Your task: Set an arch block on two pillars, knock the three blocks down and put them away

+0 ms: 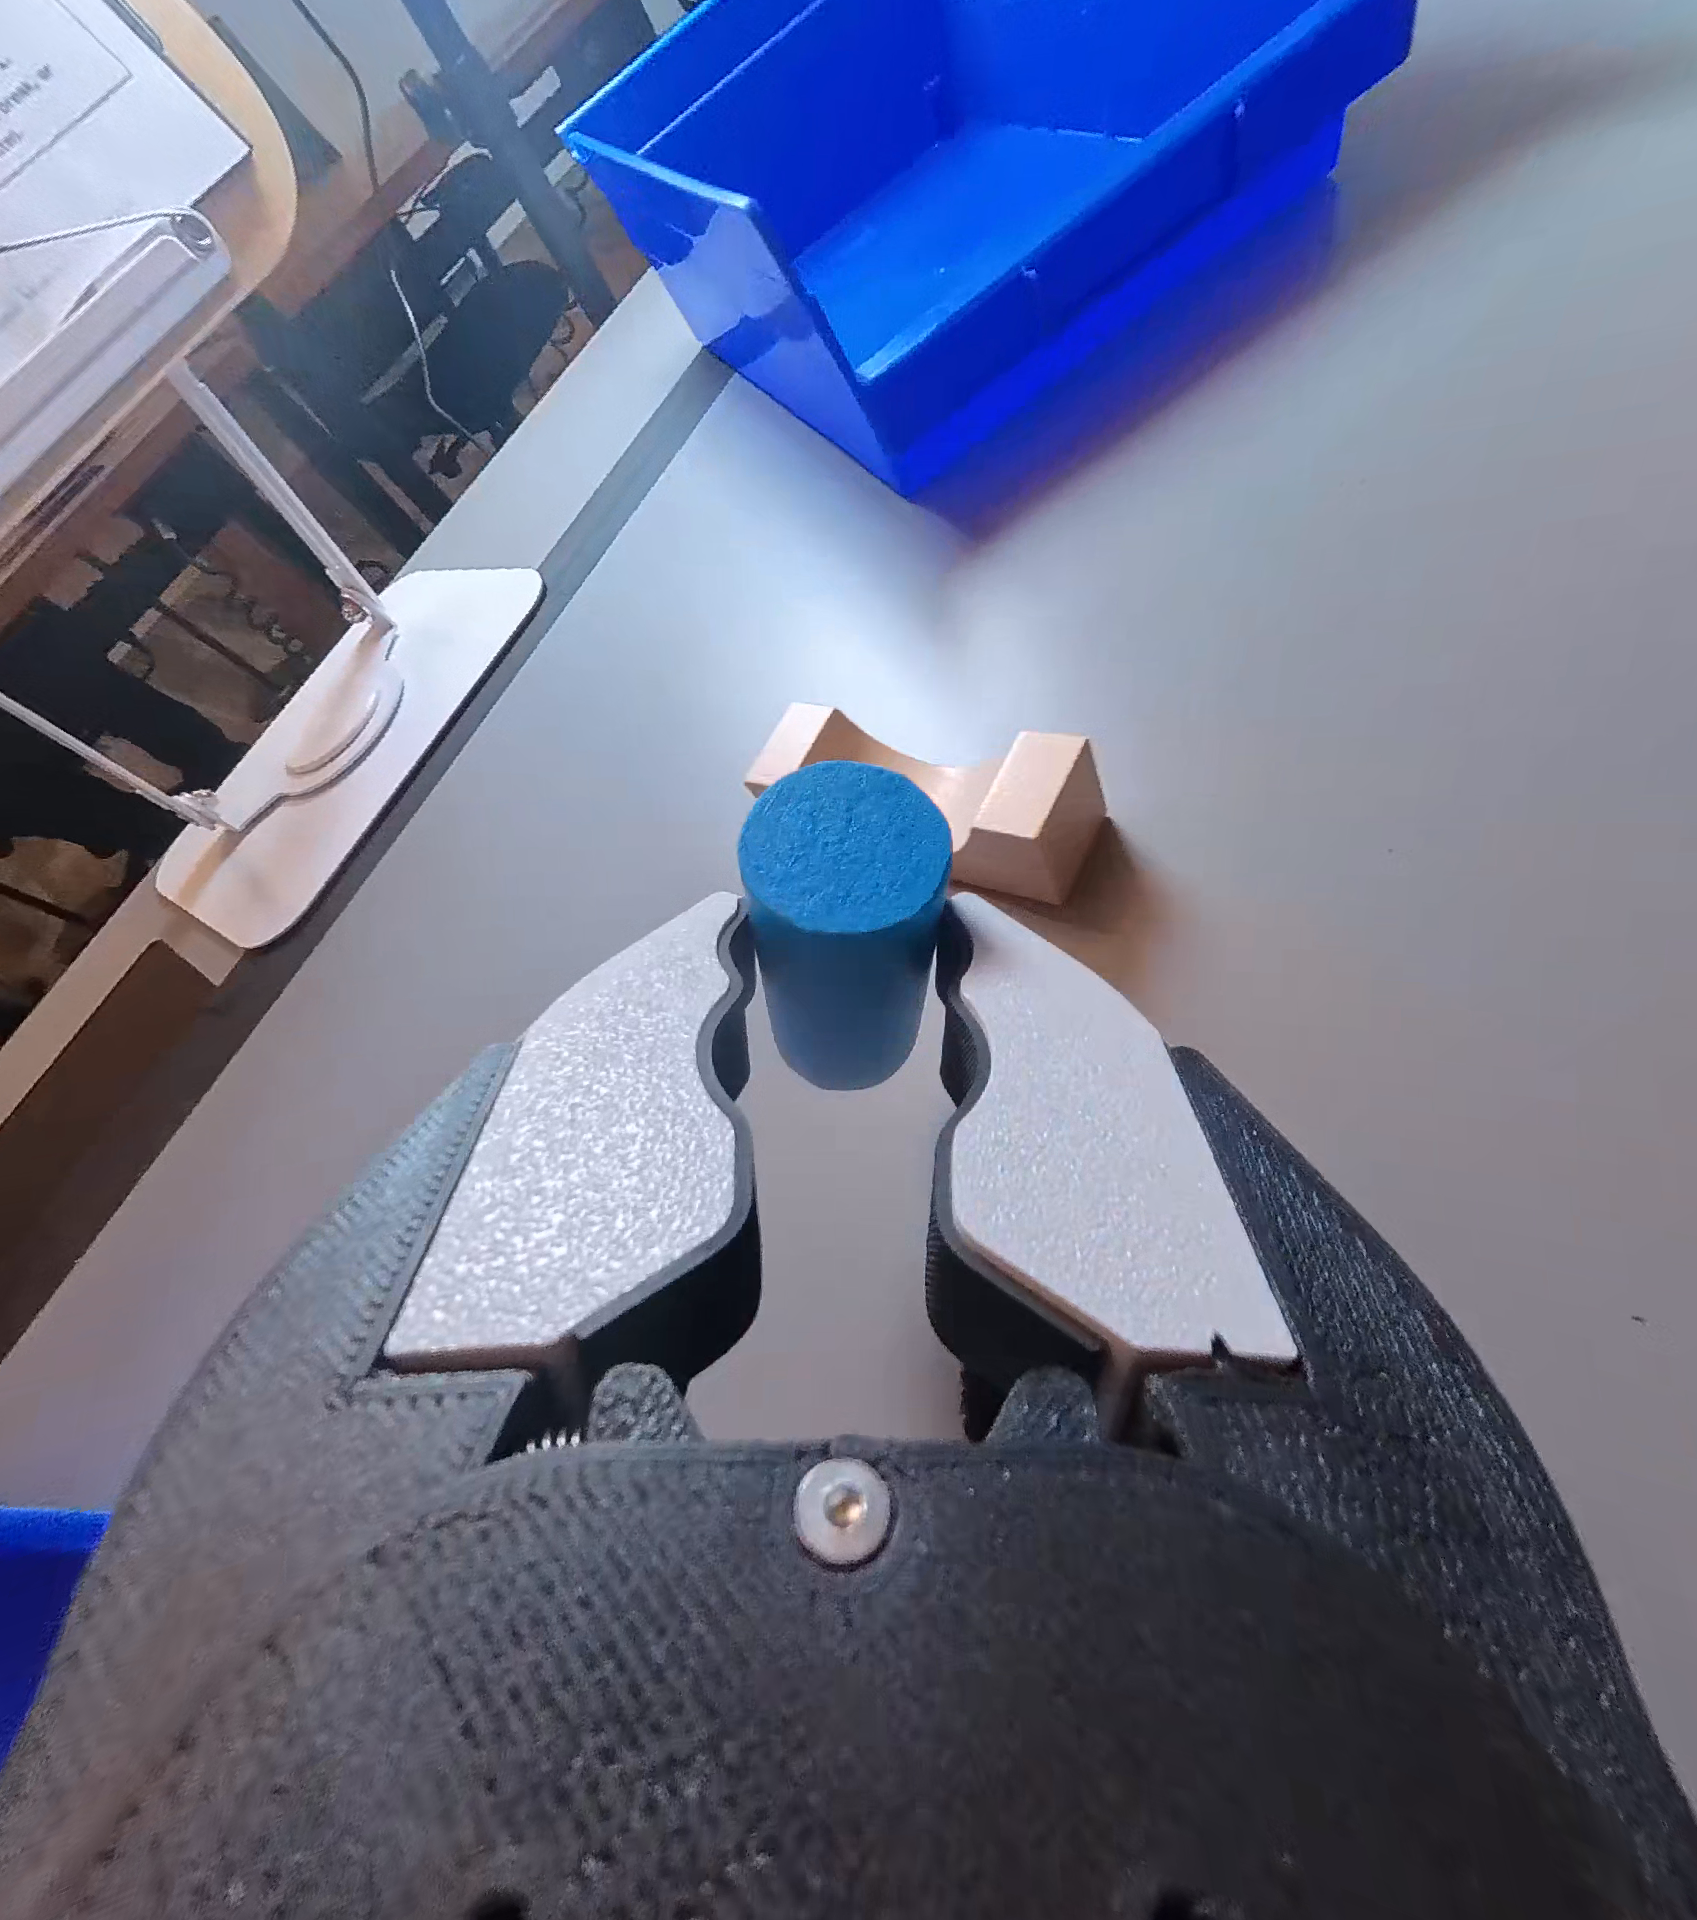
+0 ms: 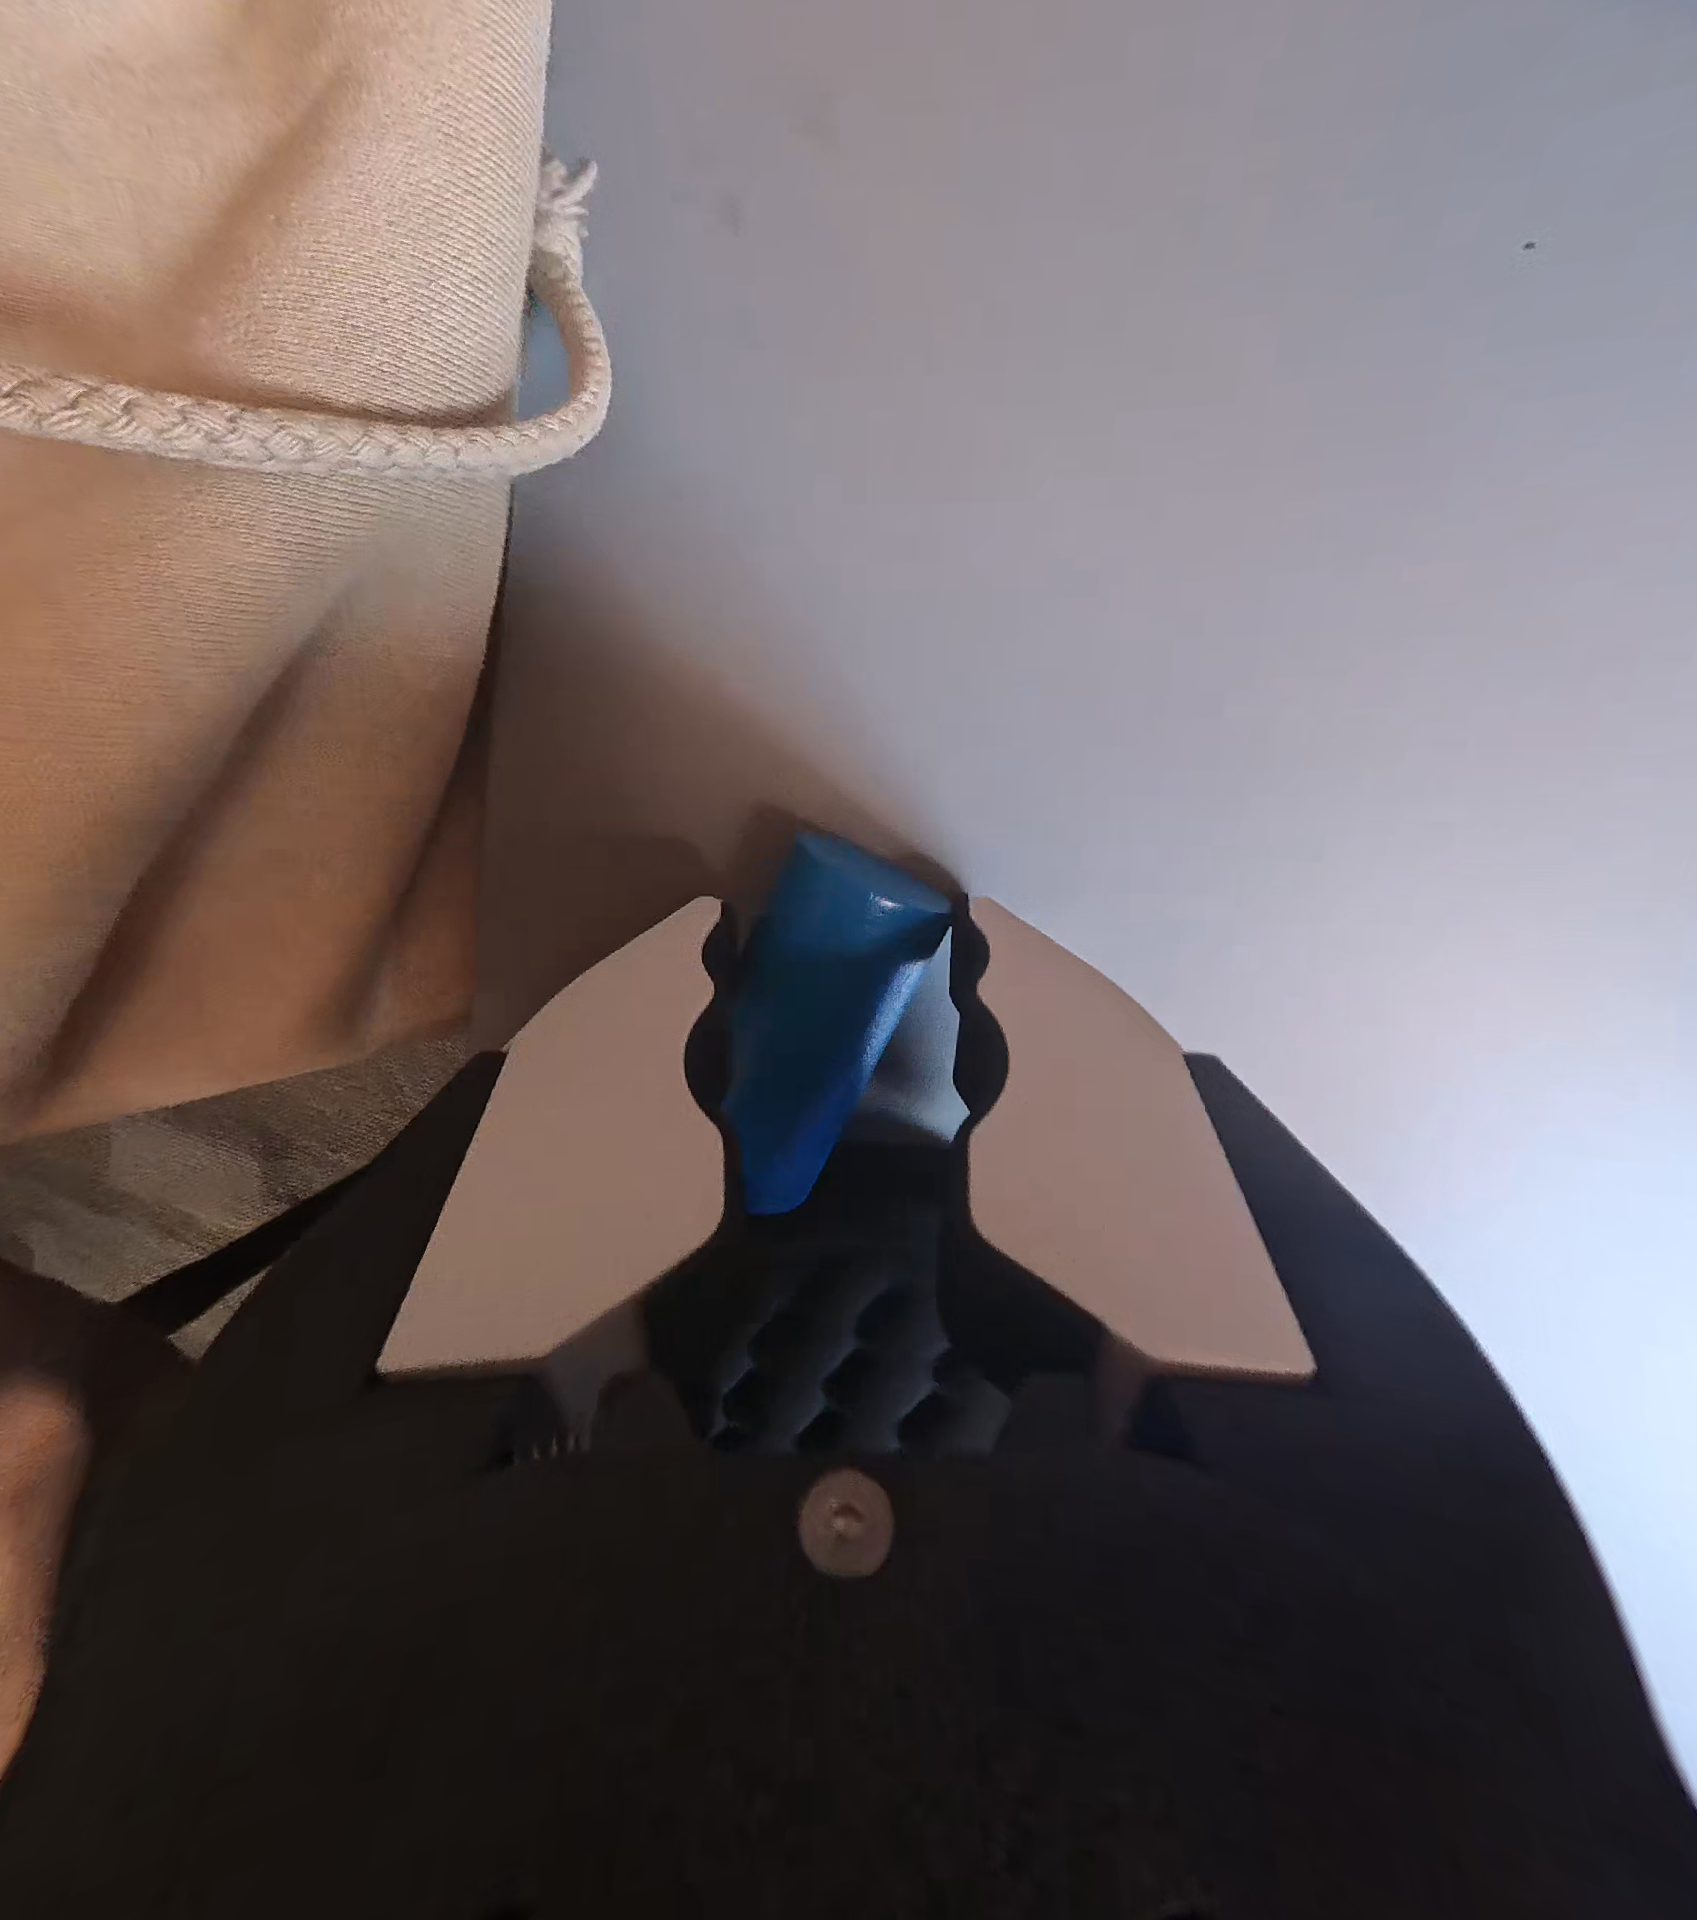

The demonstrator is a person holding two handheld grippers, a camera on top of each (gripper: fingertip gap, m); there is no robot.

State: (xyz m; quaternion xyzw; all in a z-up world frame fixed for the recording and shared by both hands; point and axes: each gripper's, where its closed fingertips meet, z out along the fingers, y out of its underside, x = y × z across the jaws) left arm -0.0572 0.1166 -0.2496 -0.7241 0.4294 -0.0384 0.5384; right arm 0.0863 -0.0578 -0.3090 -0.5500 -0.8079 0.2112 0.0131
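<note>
In the left wrist view my left gripper (image 1: 842,920) is shut on a blue cylinder pillar (image 1: 842,883), held upright over the grey table. Just beyond it a pale wooden arch block (image 1: 979,805) lies on the table with its curved cut facing up. In the right wrist view my right gripper (image 2: 842,909) is shut on a second blue pillar (image 2: 823,1029), which sits tilted between the fingers, above the table and beside a beige cloth bag (image 2: 200,520).
An empty blue bin (image 1: 979,208) stands at the back of the table. A white stand base (image 1: 345,748) sits at the table's left edge (image 1: 553,561). The cloth bag has a braided drawstring (image 2: 304,442) and fills the left of the right wrist view.
</note>
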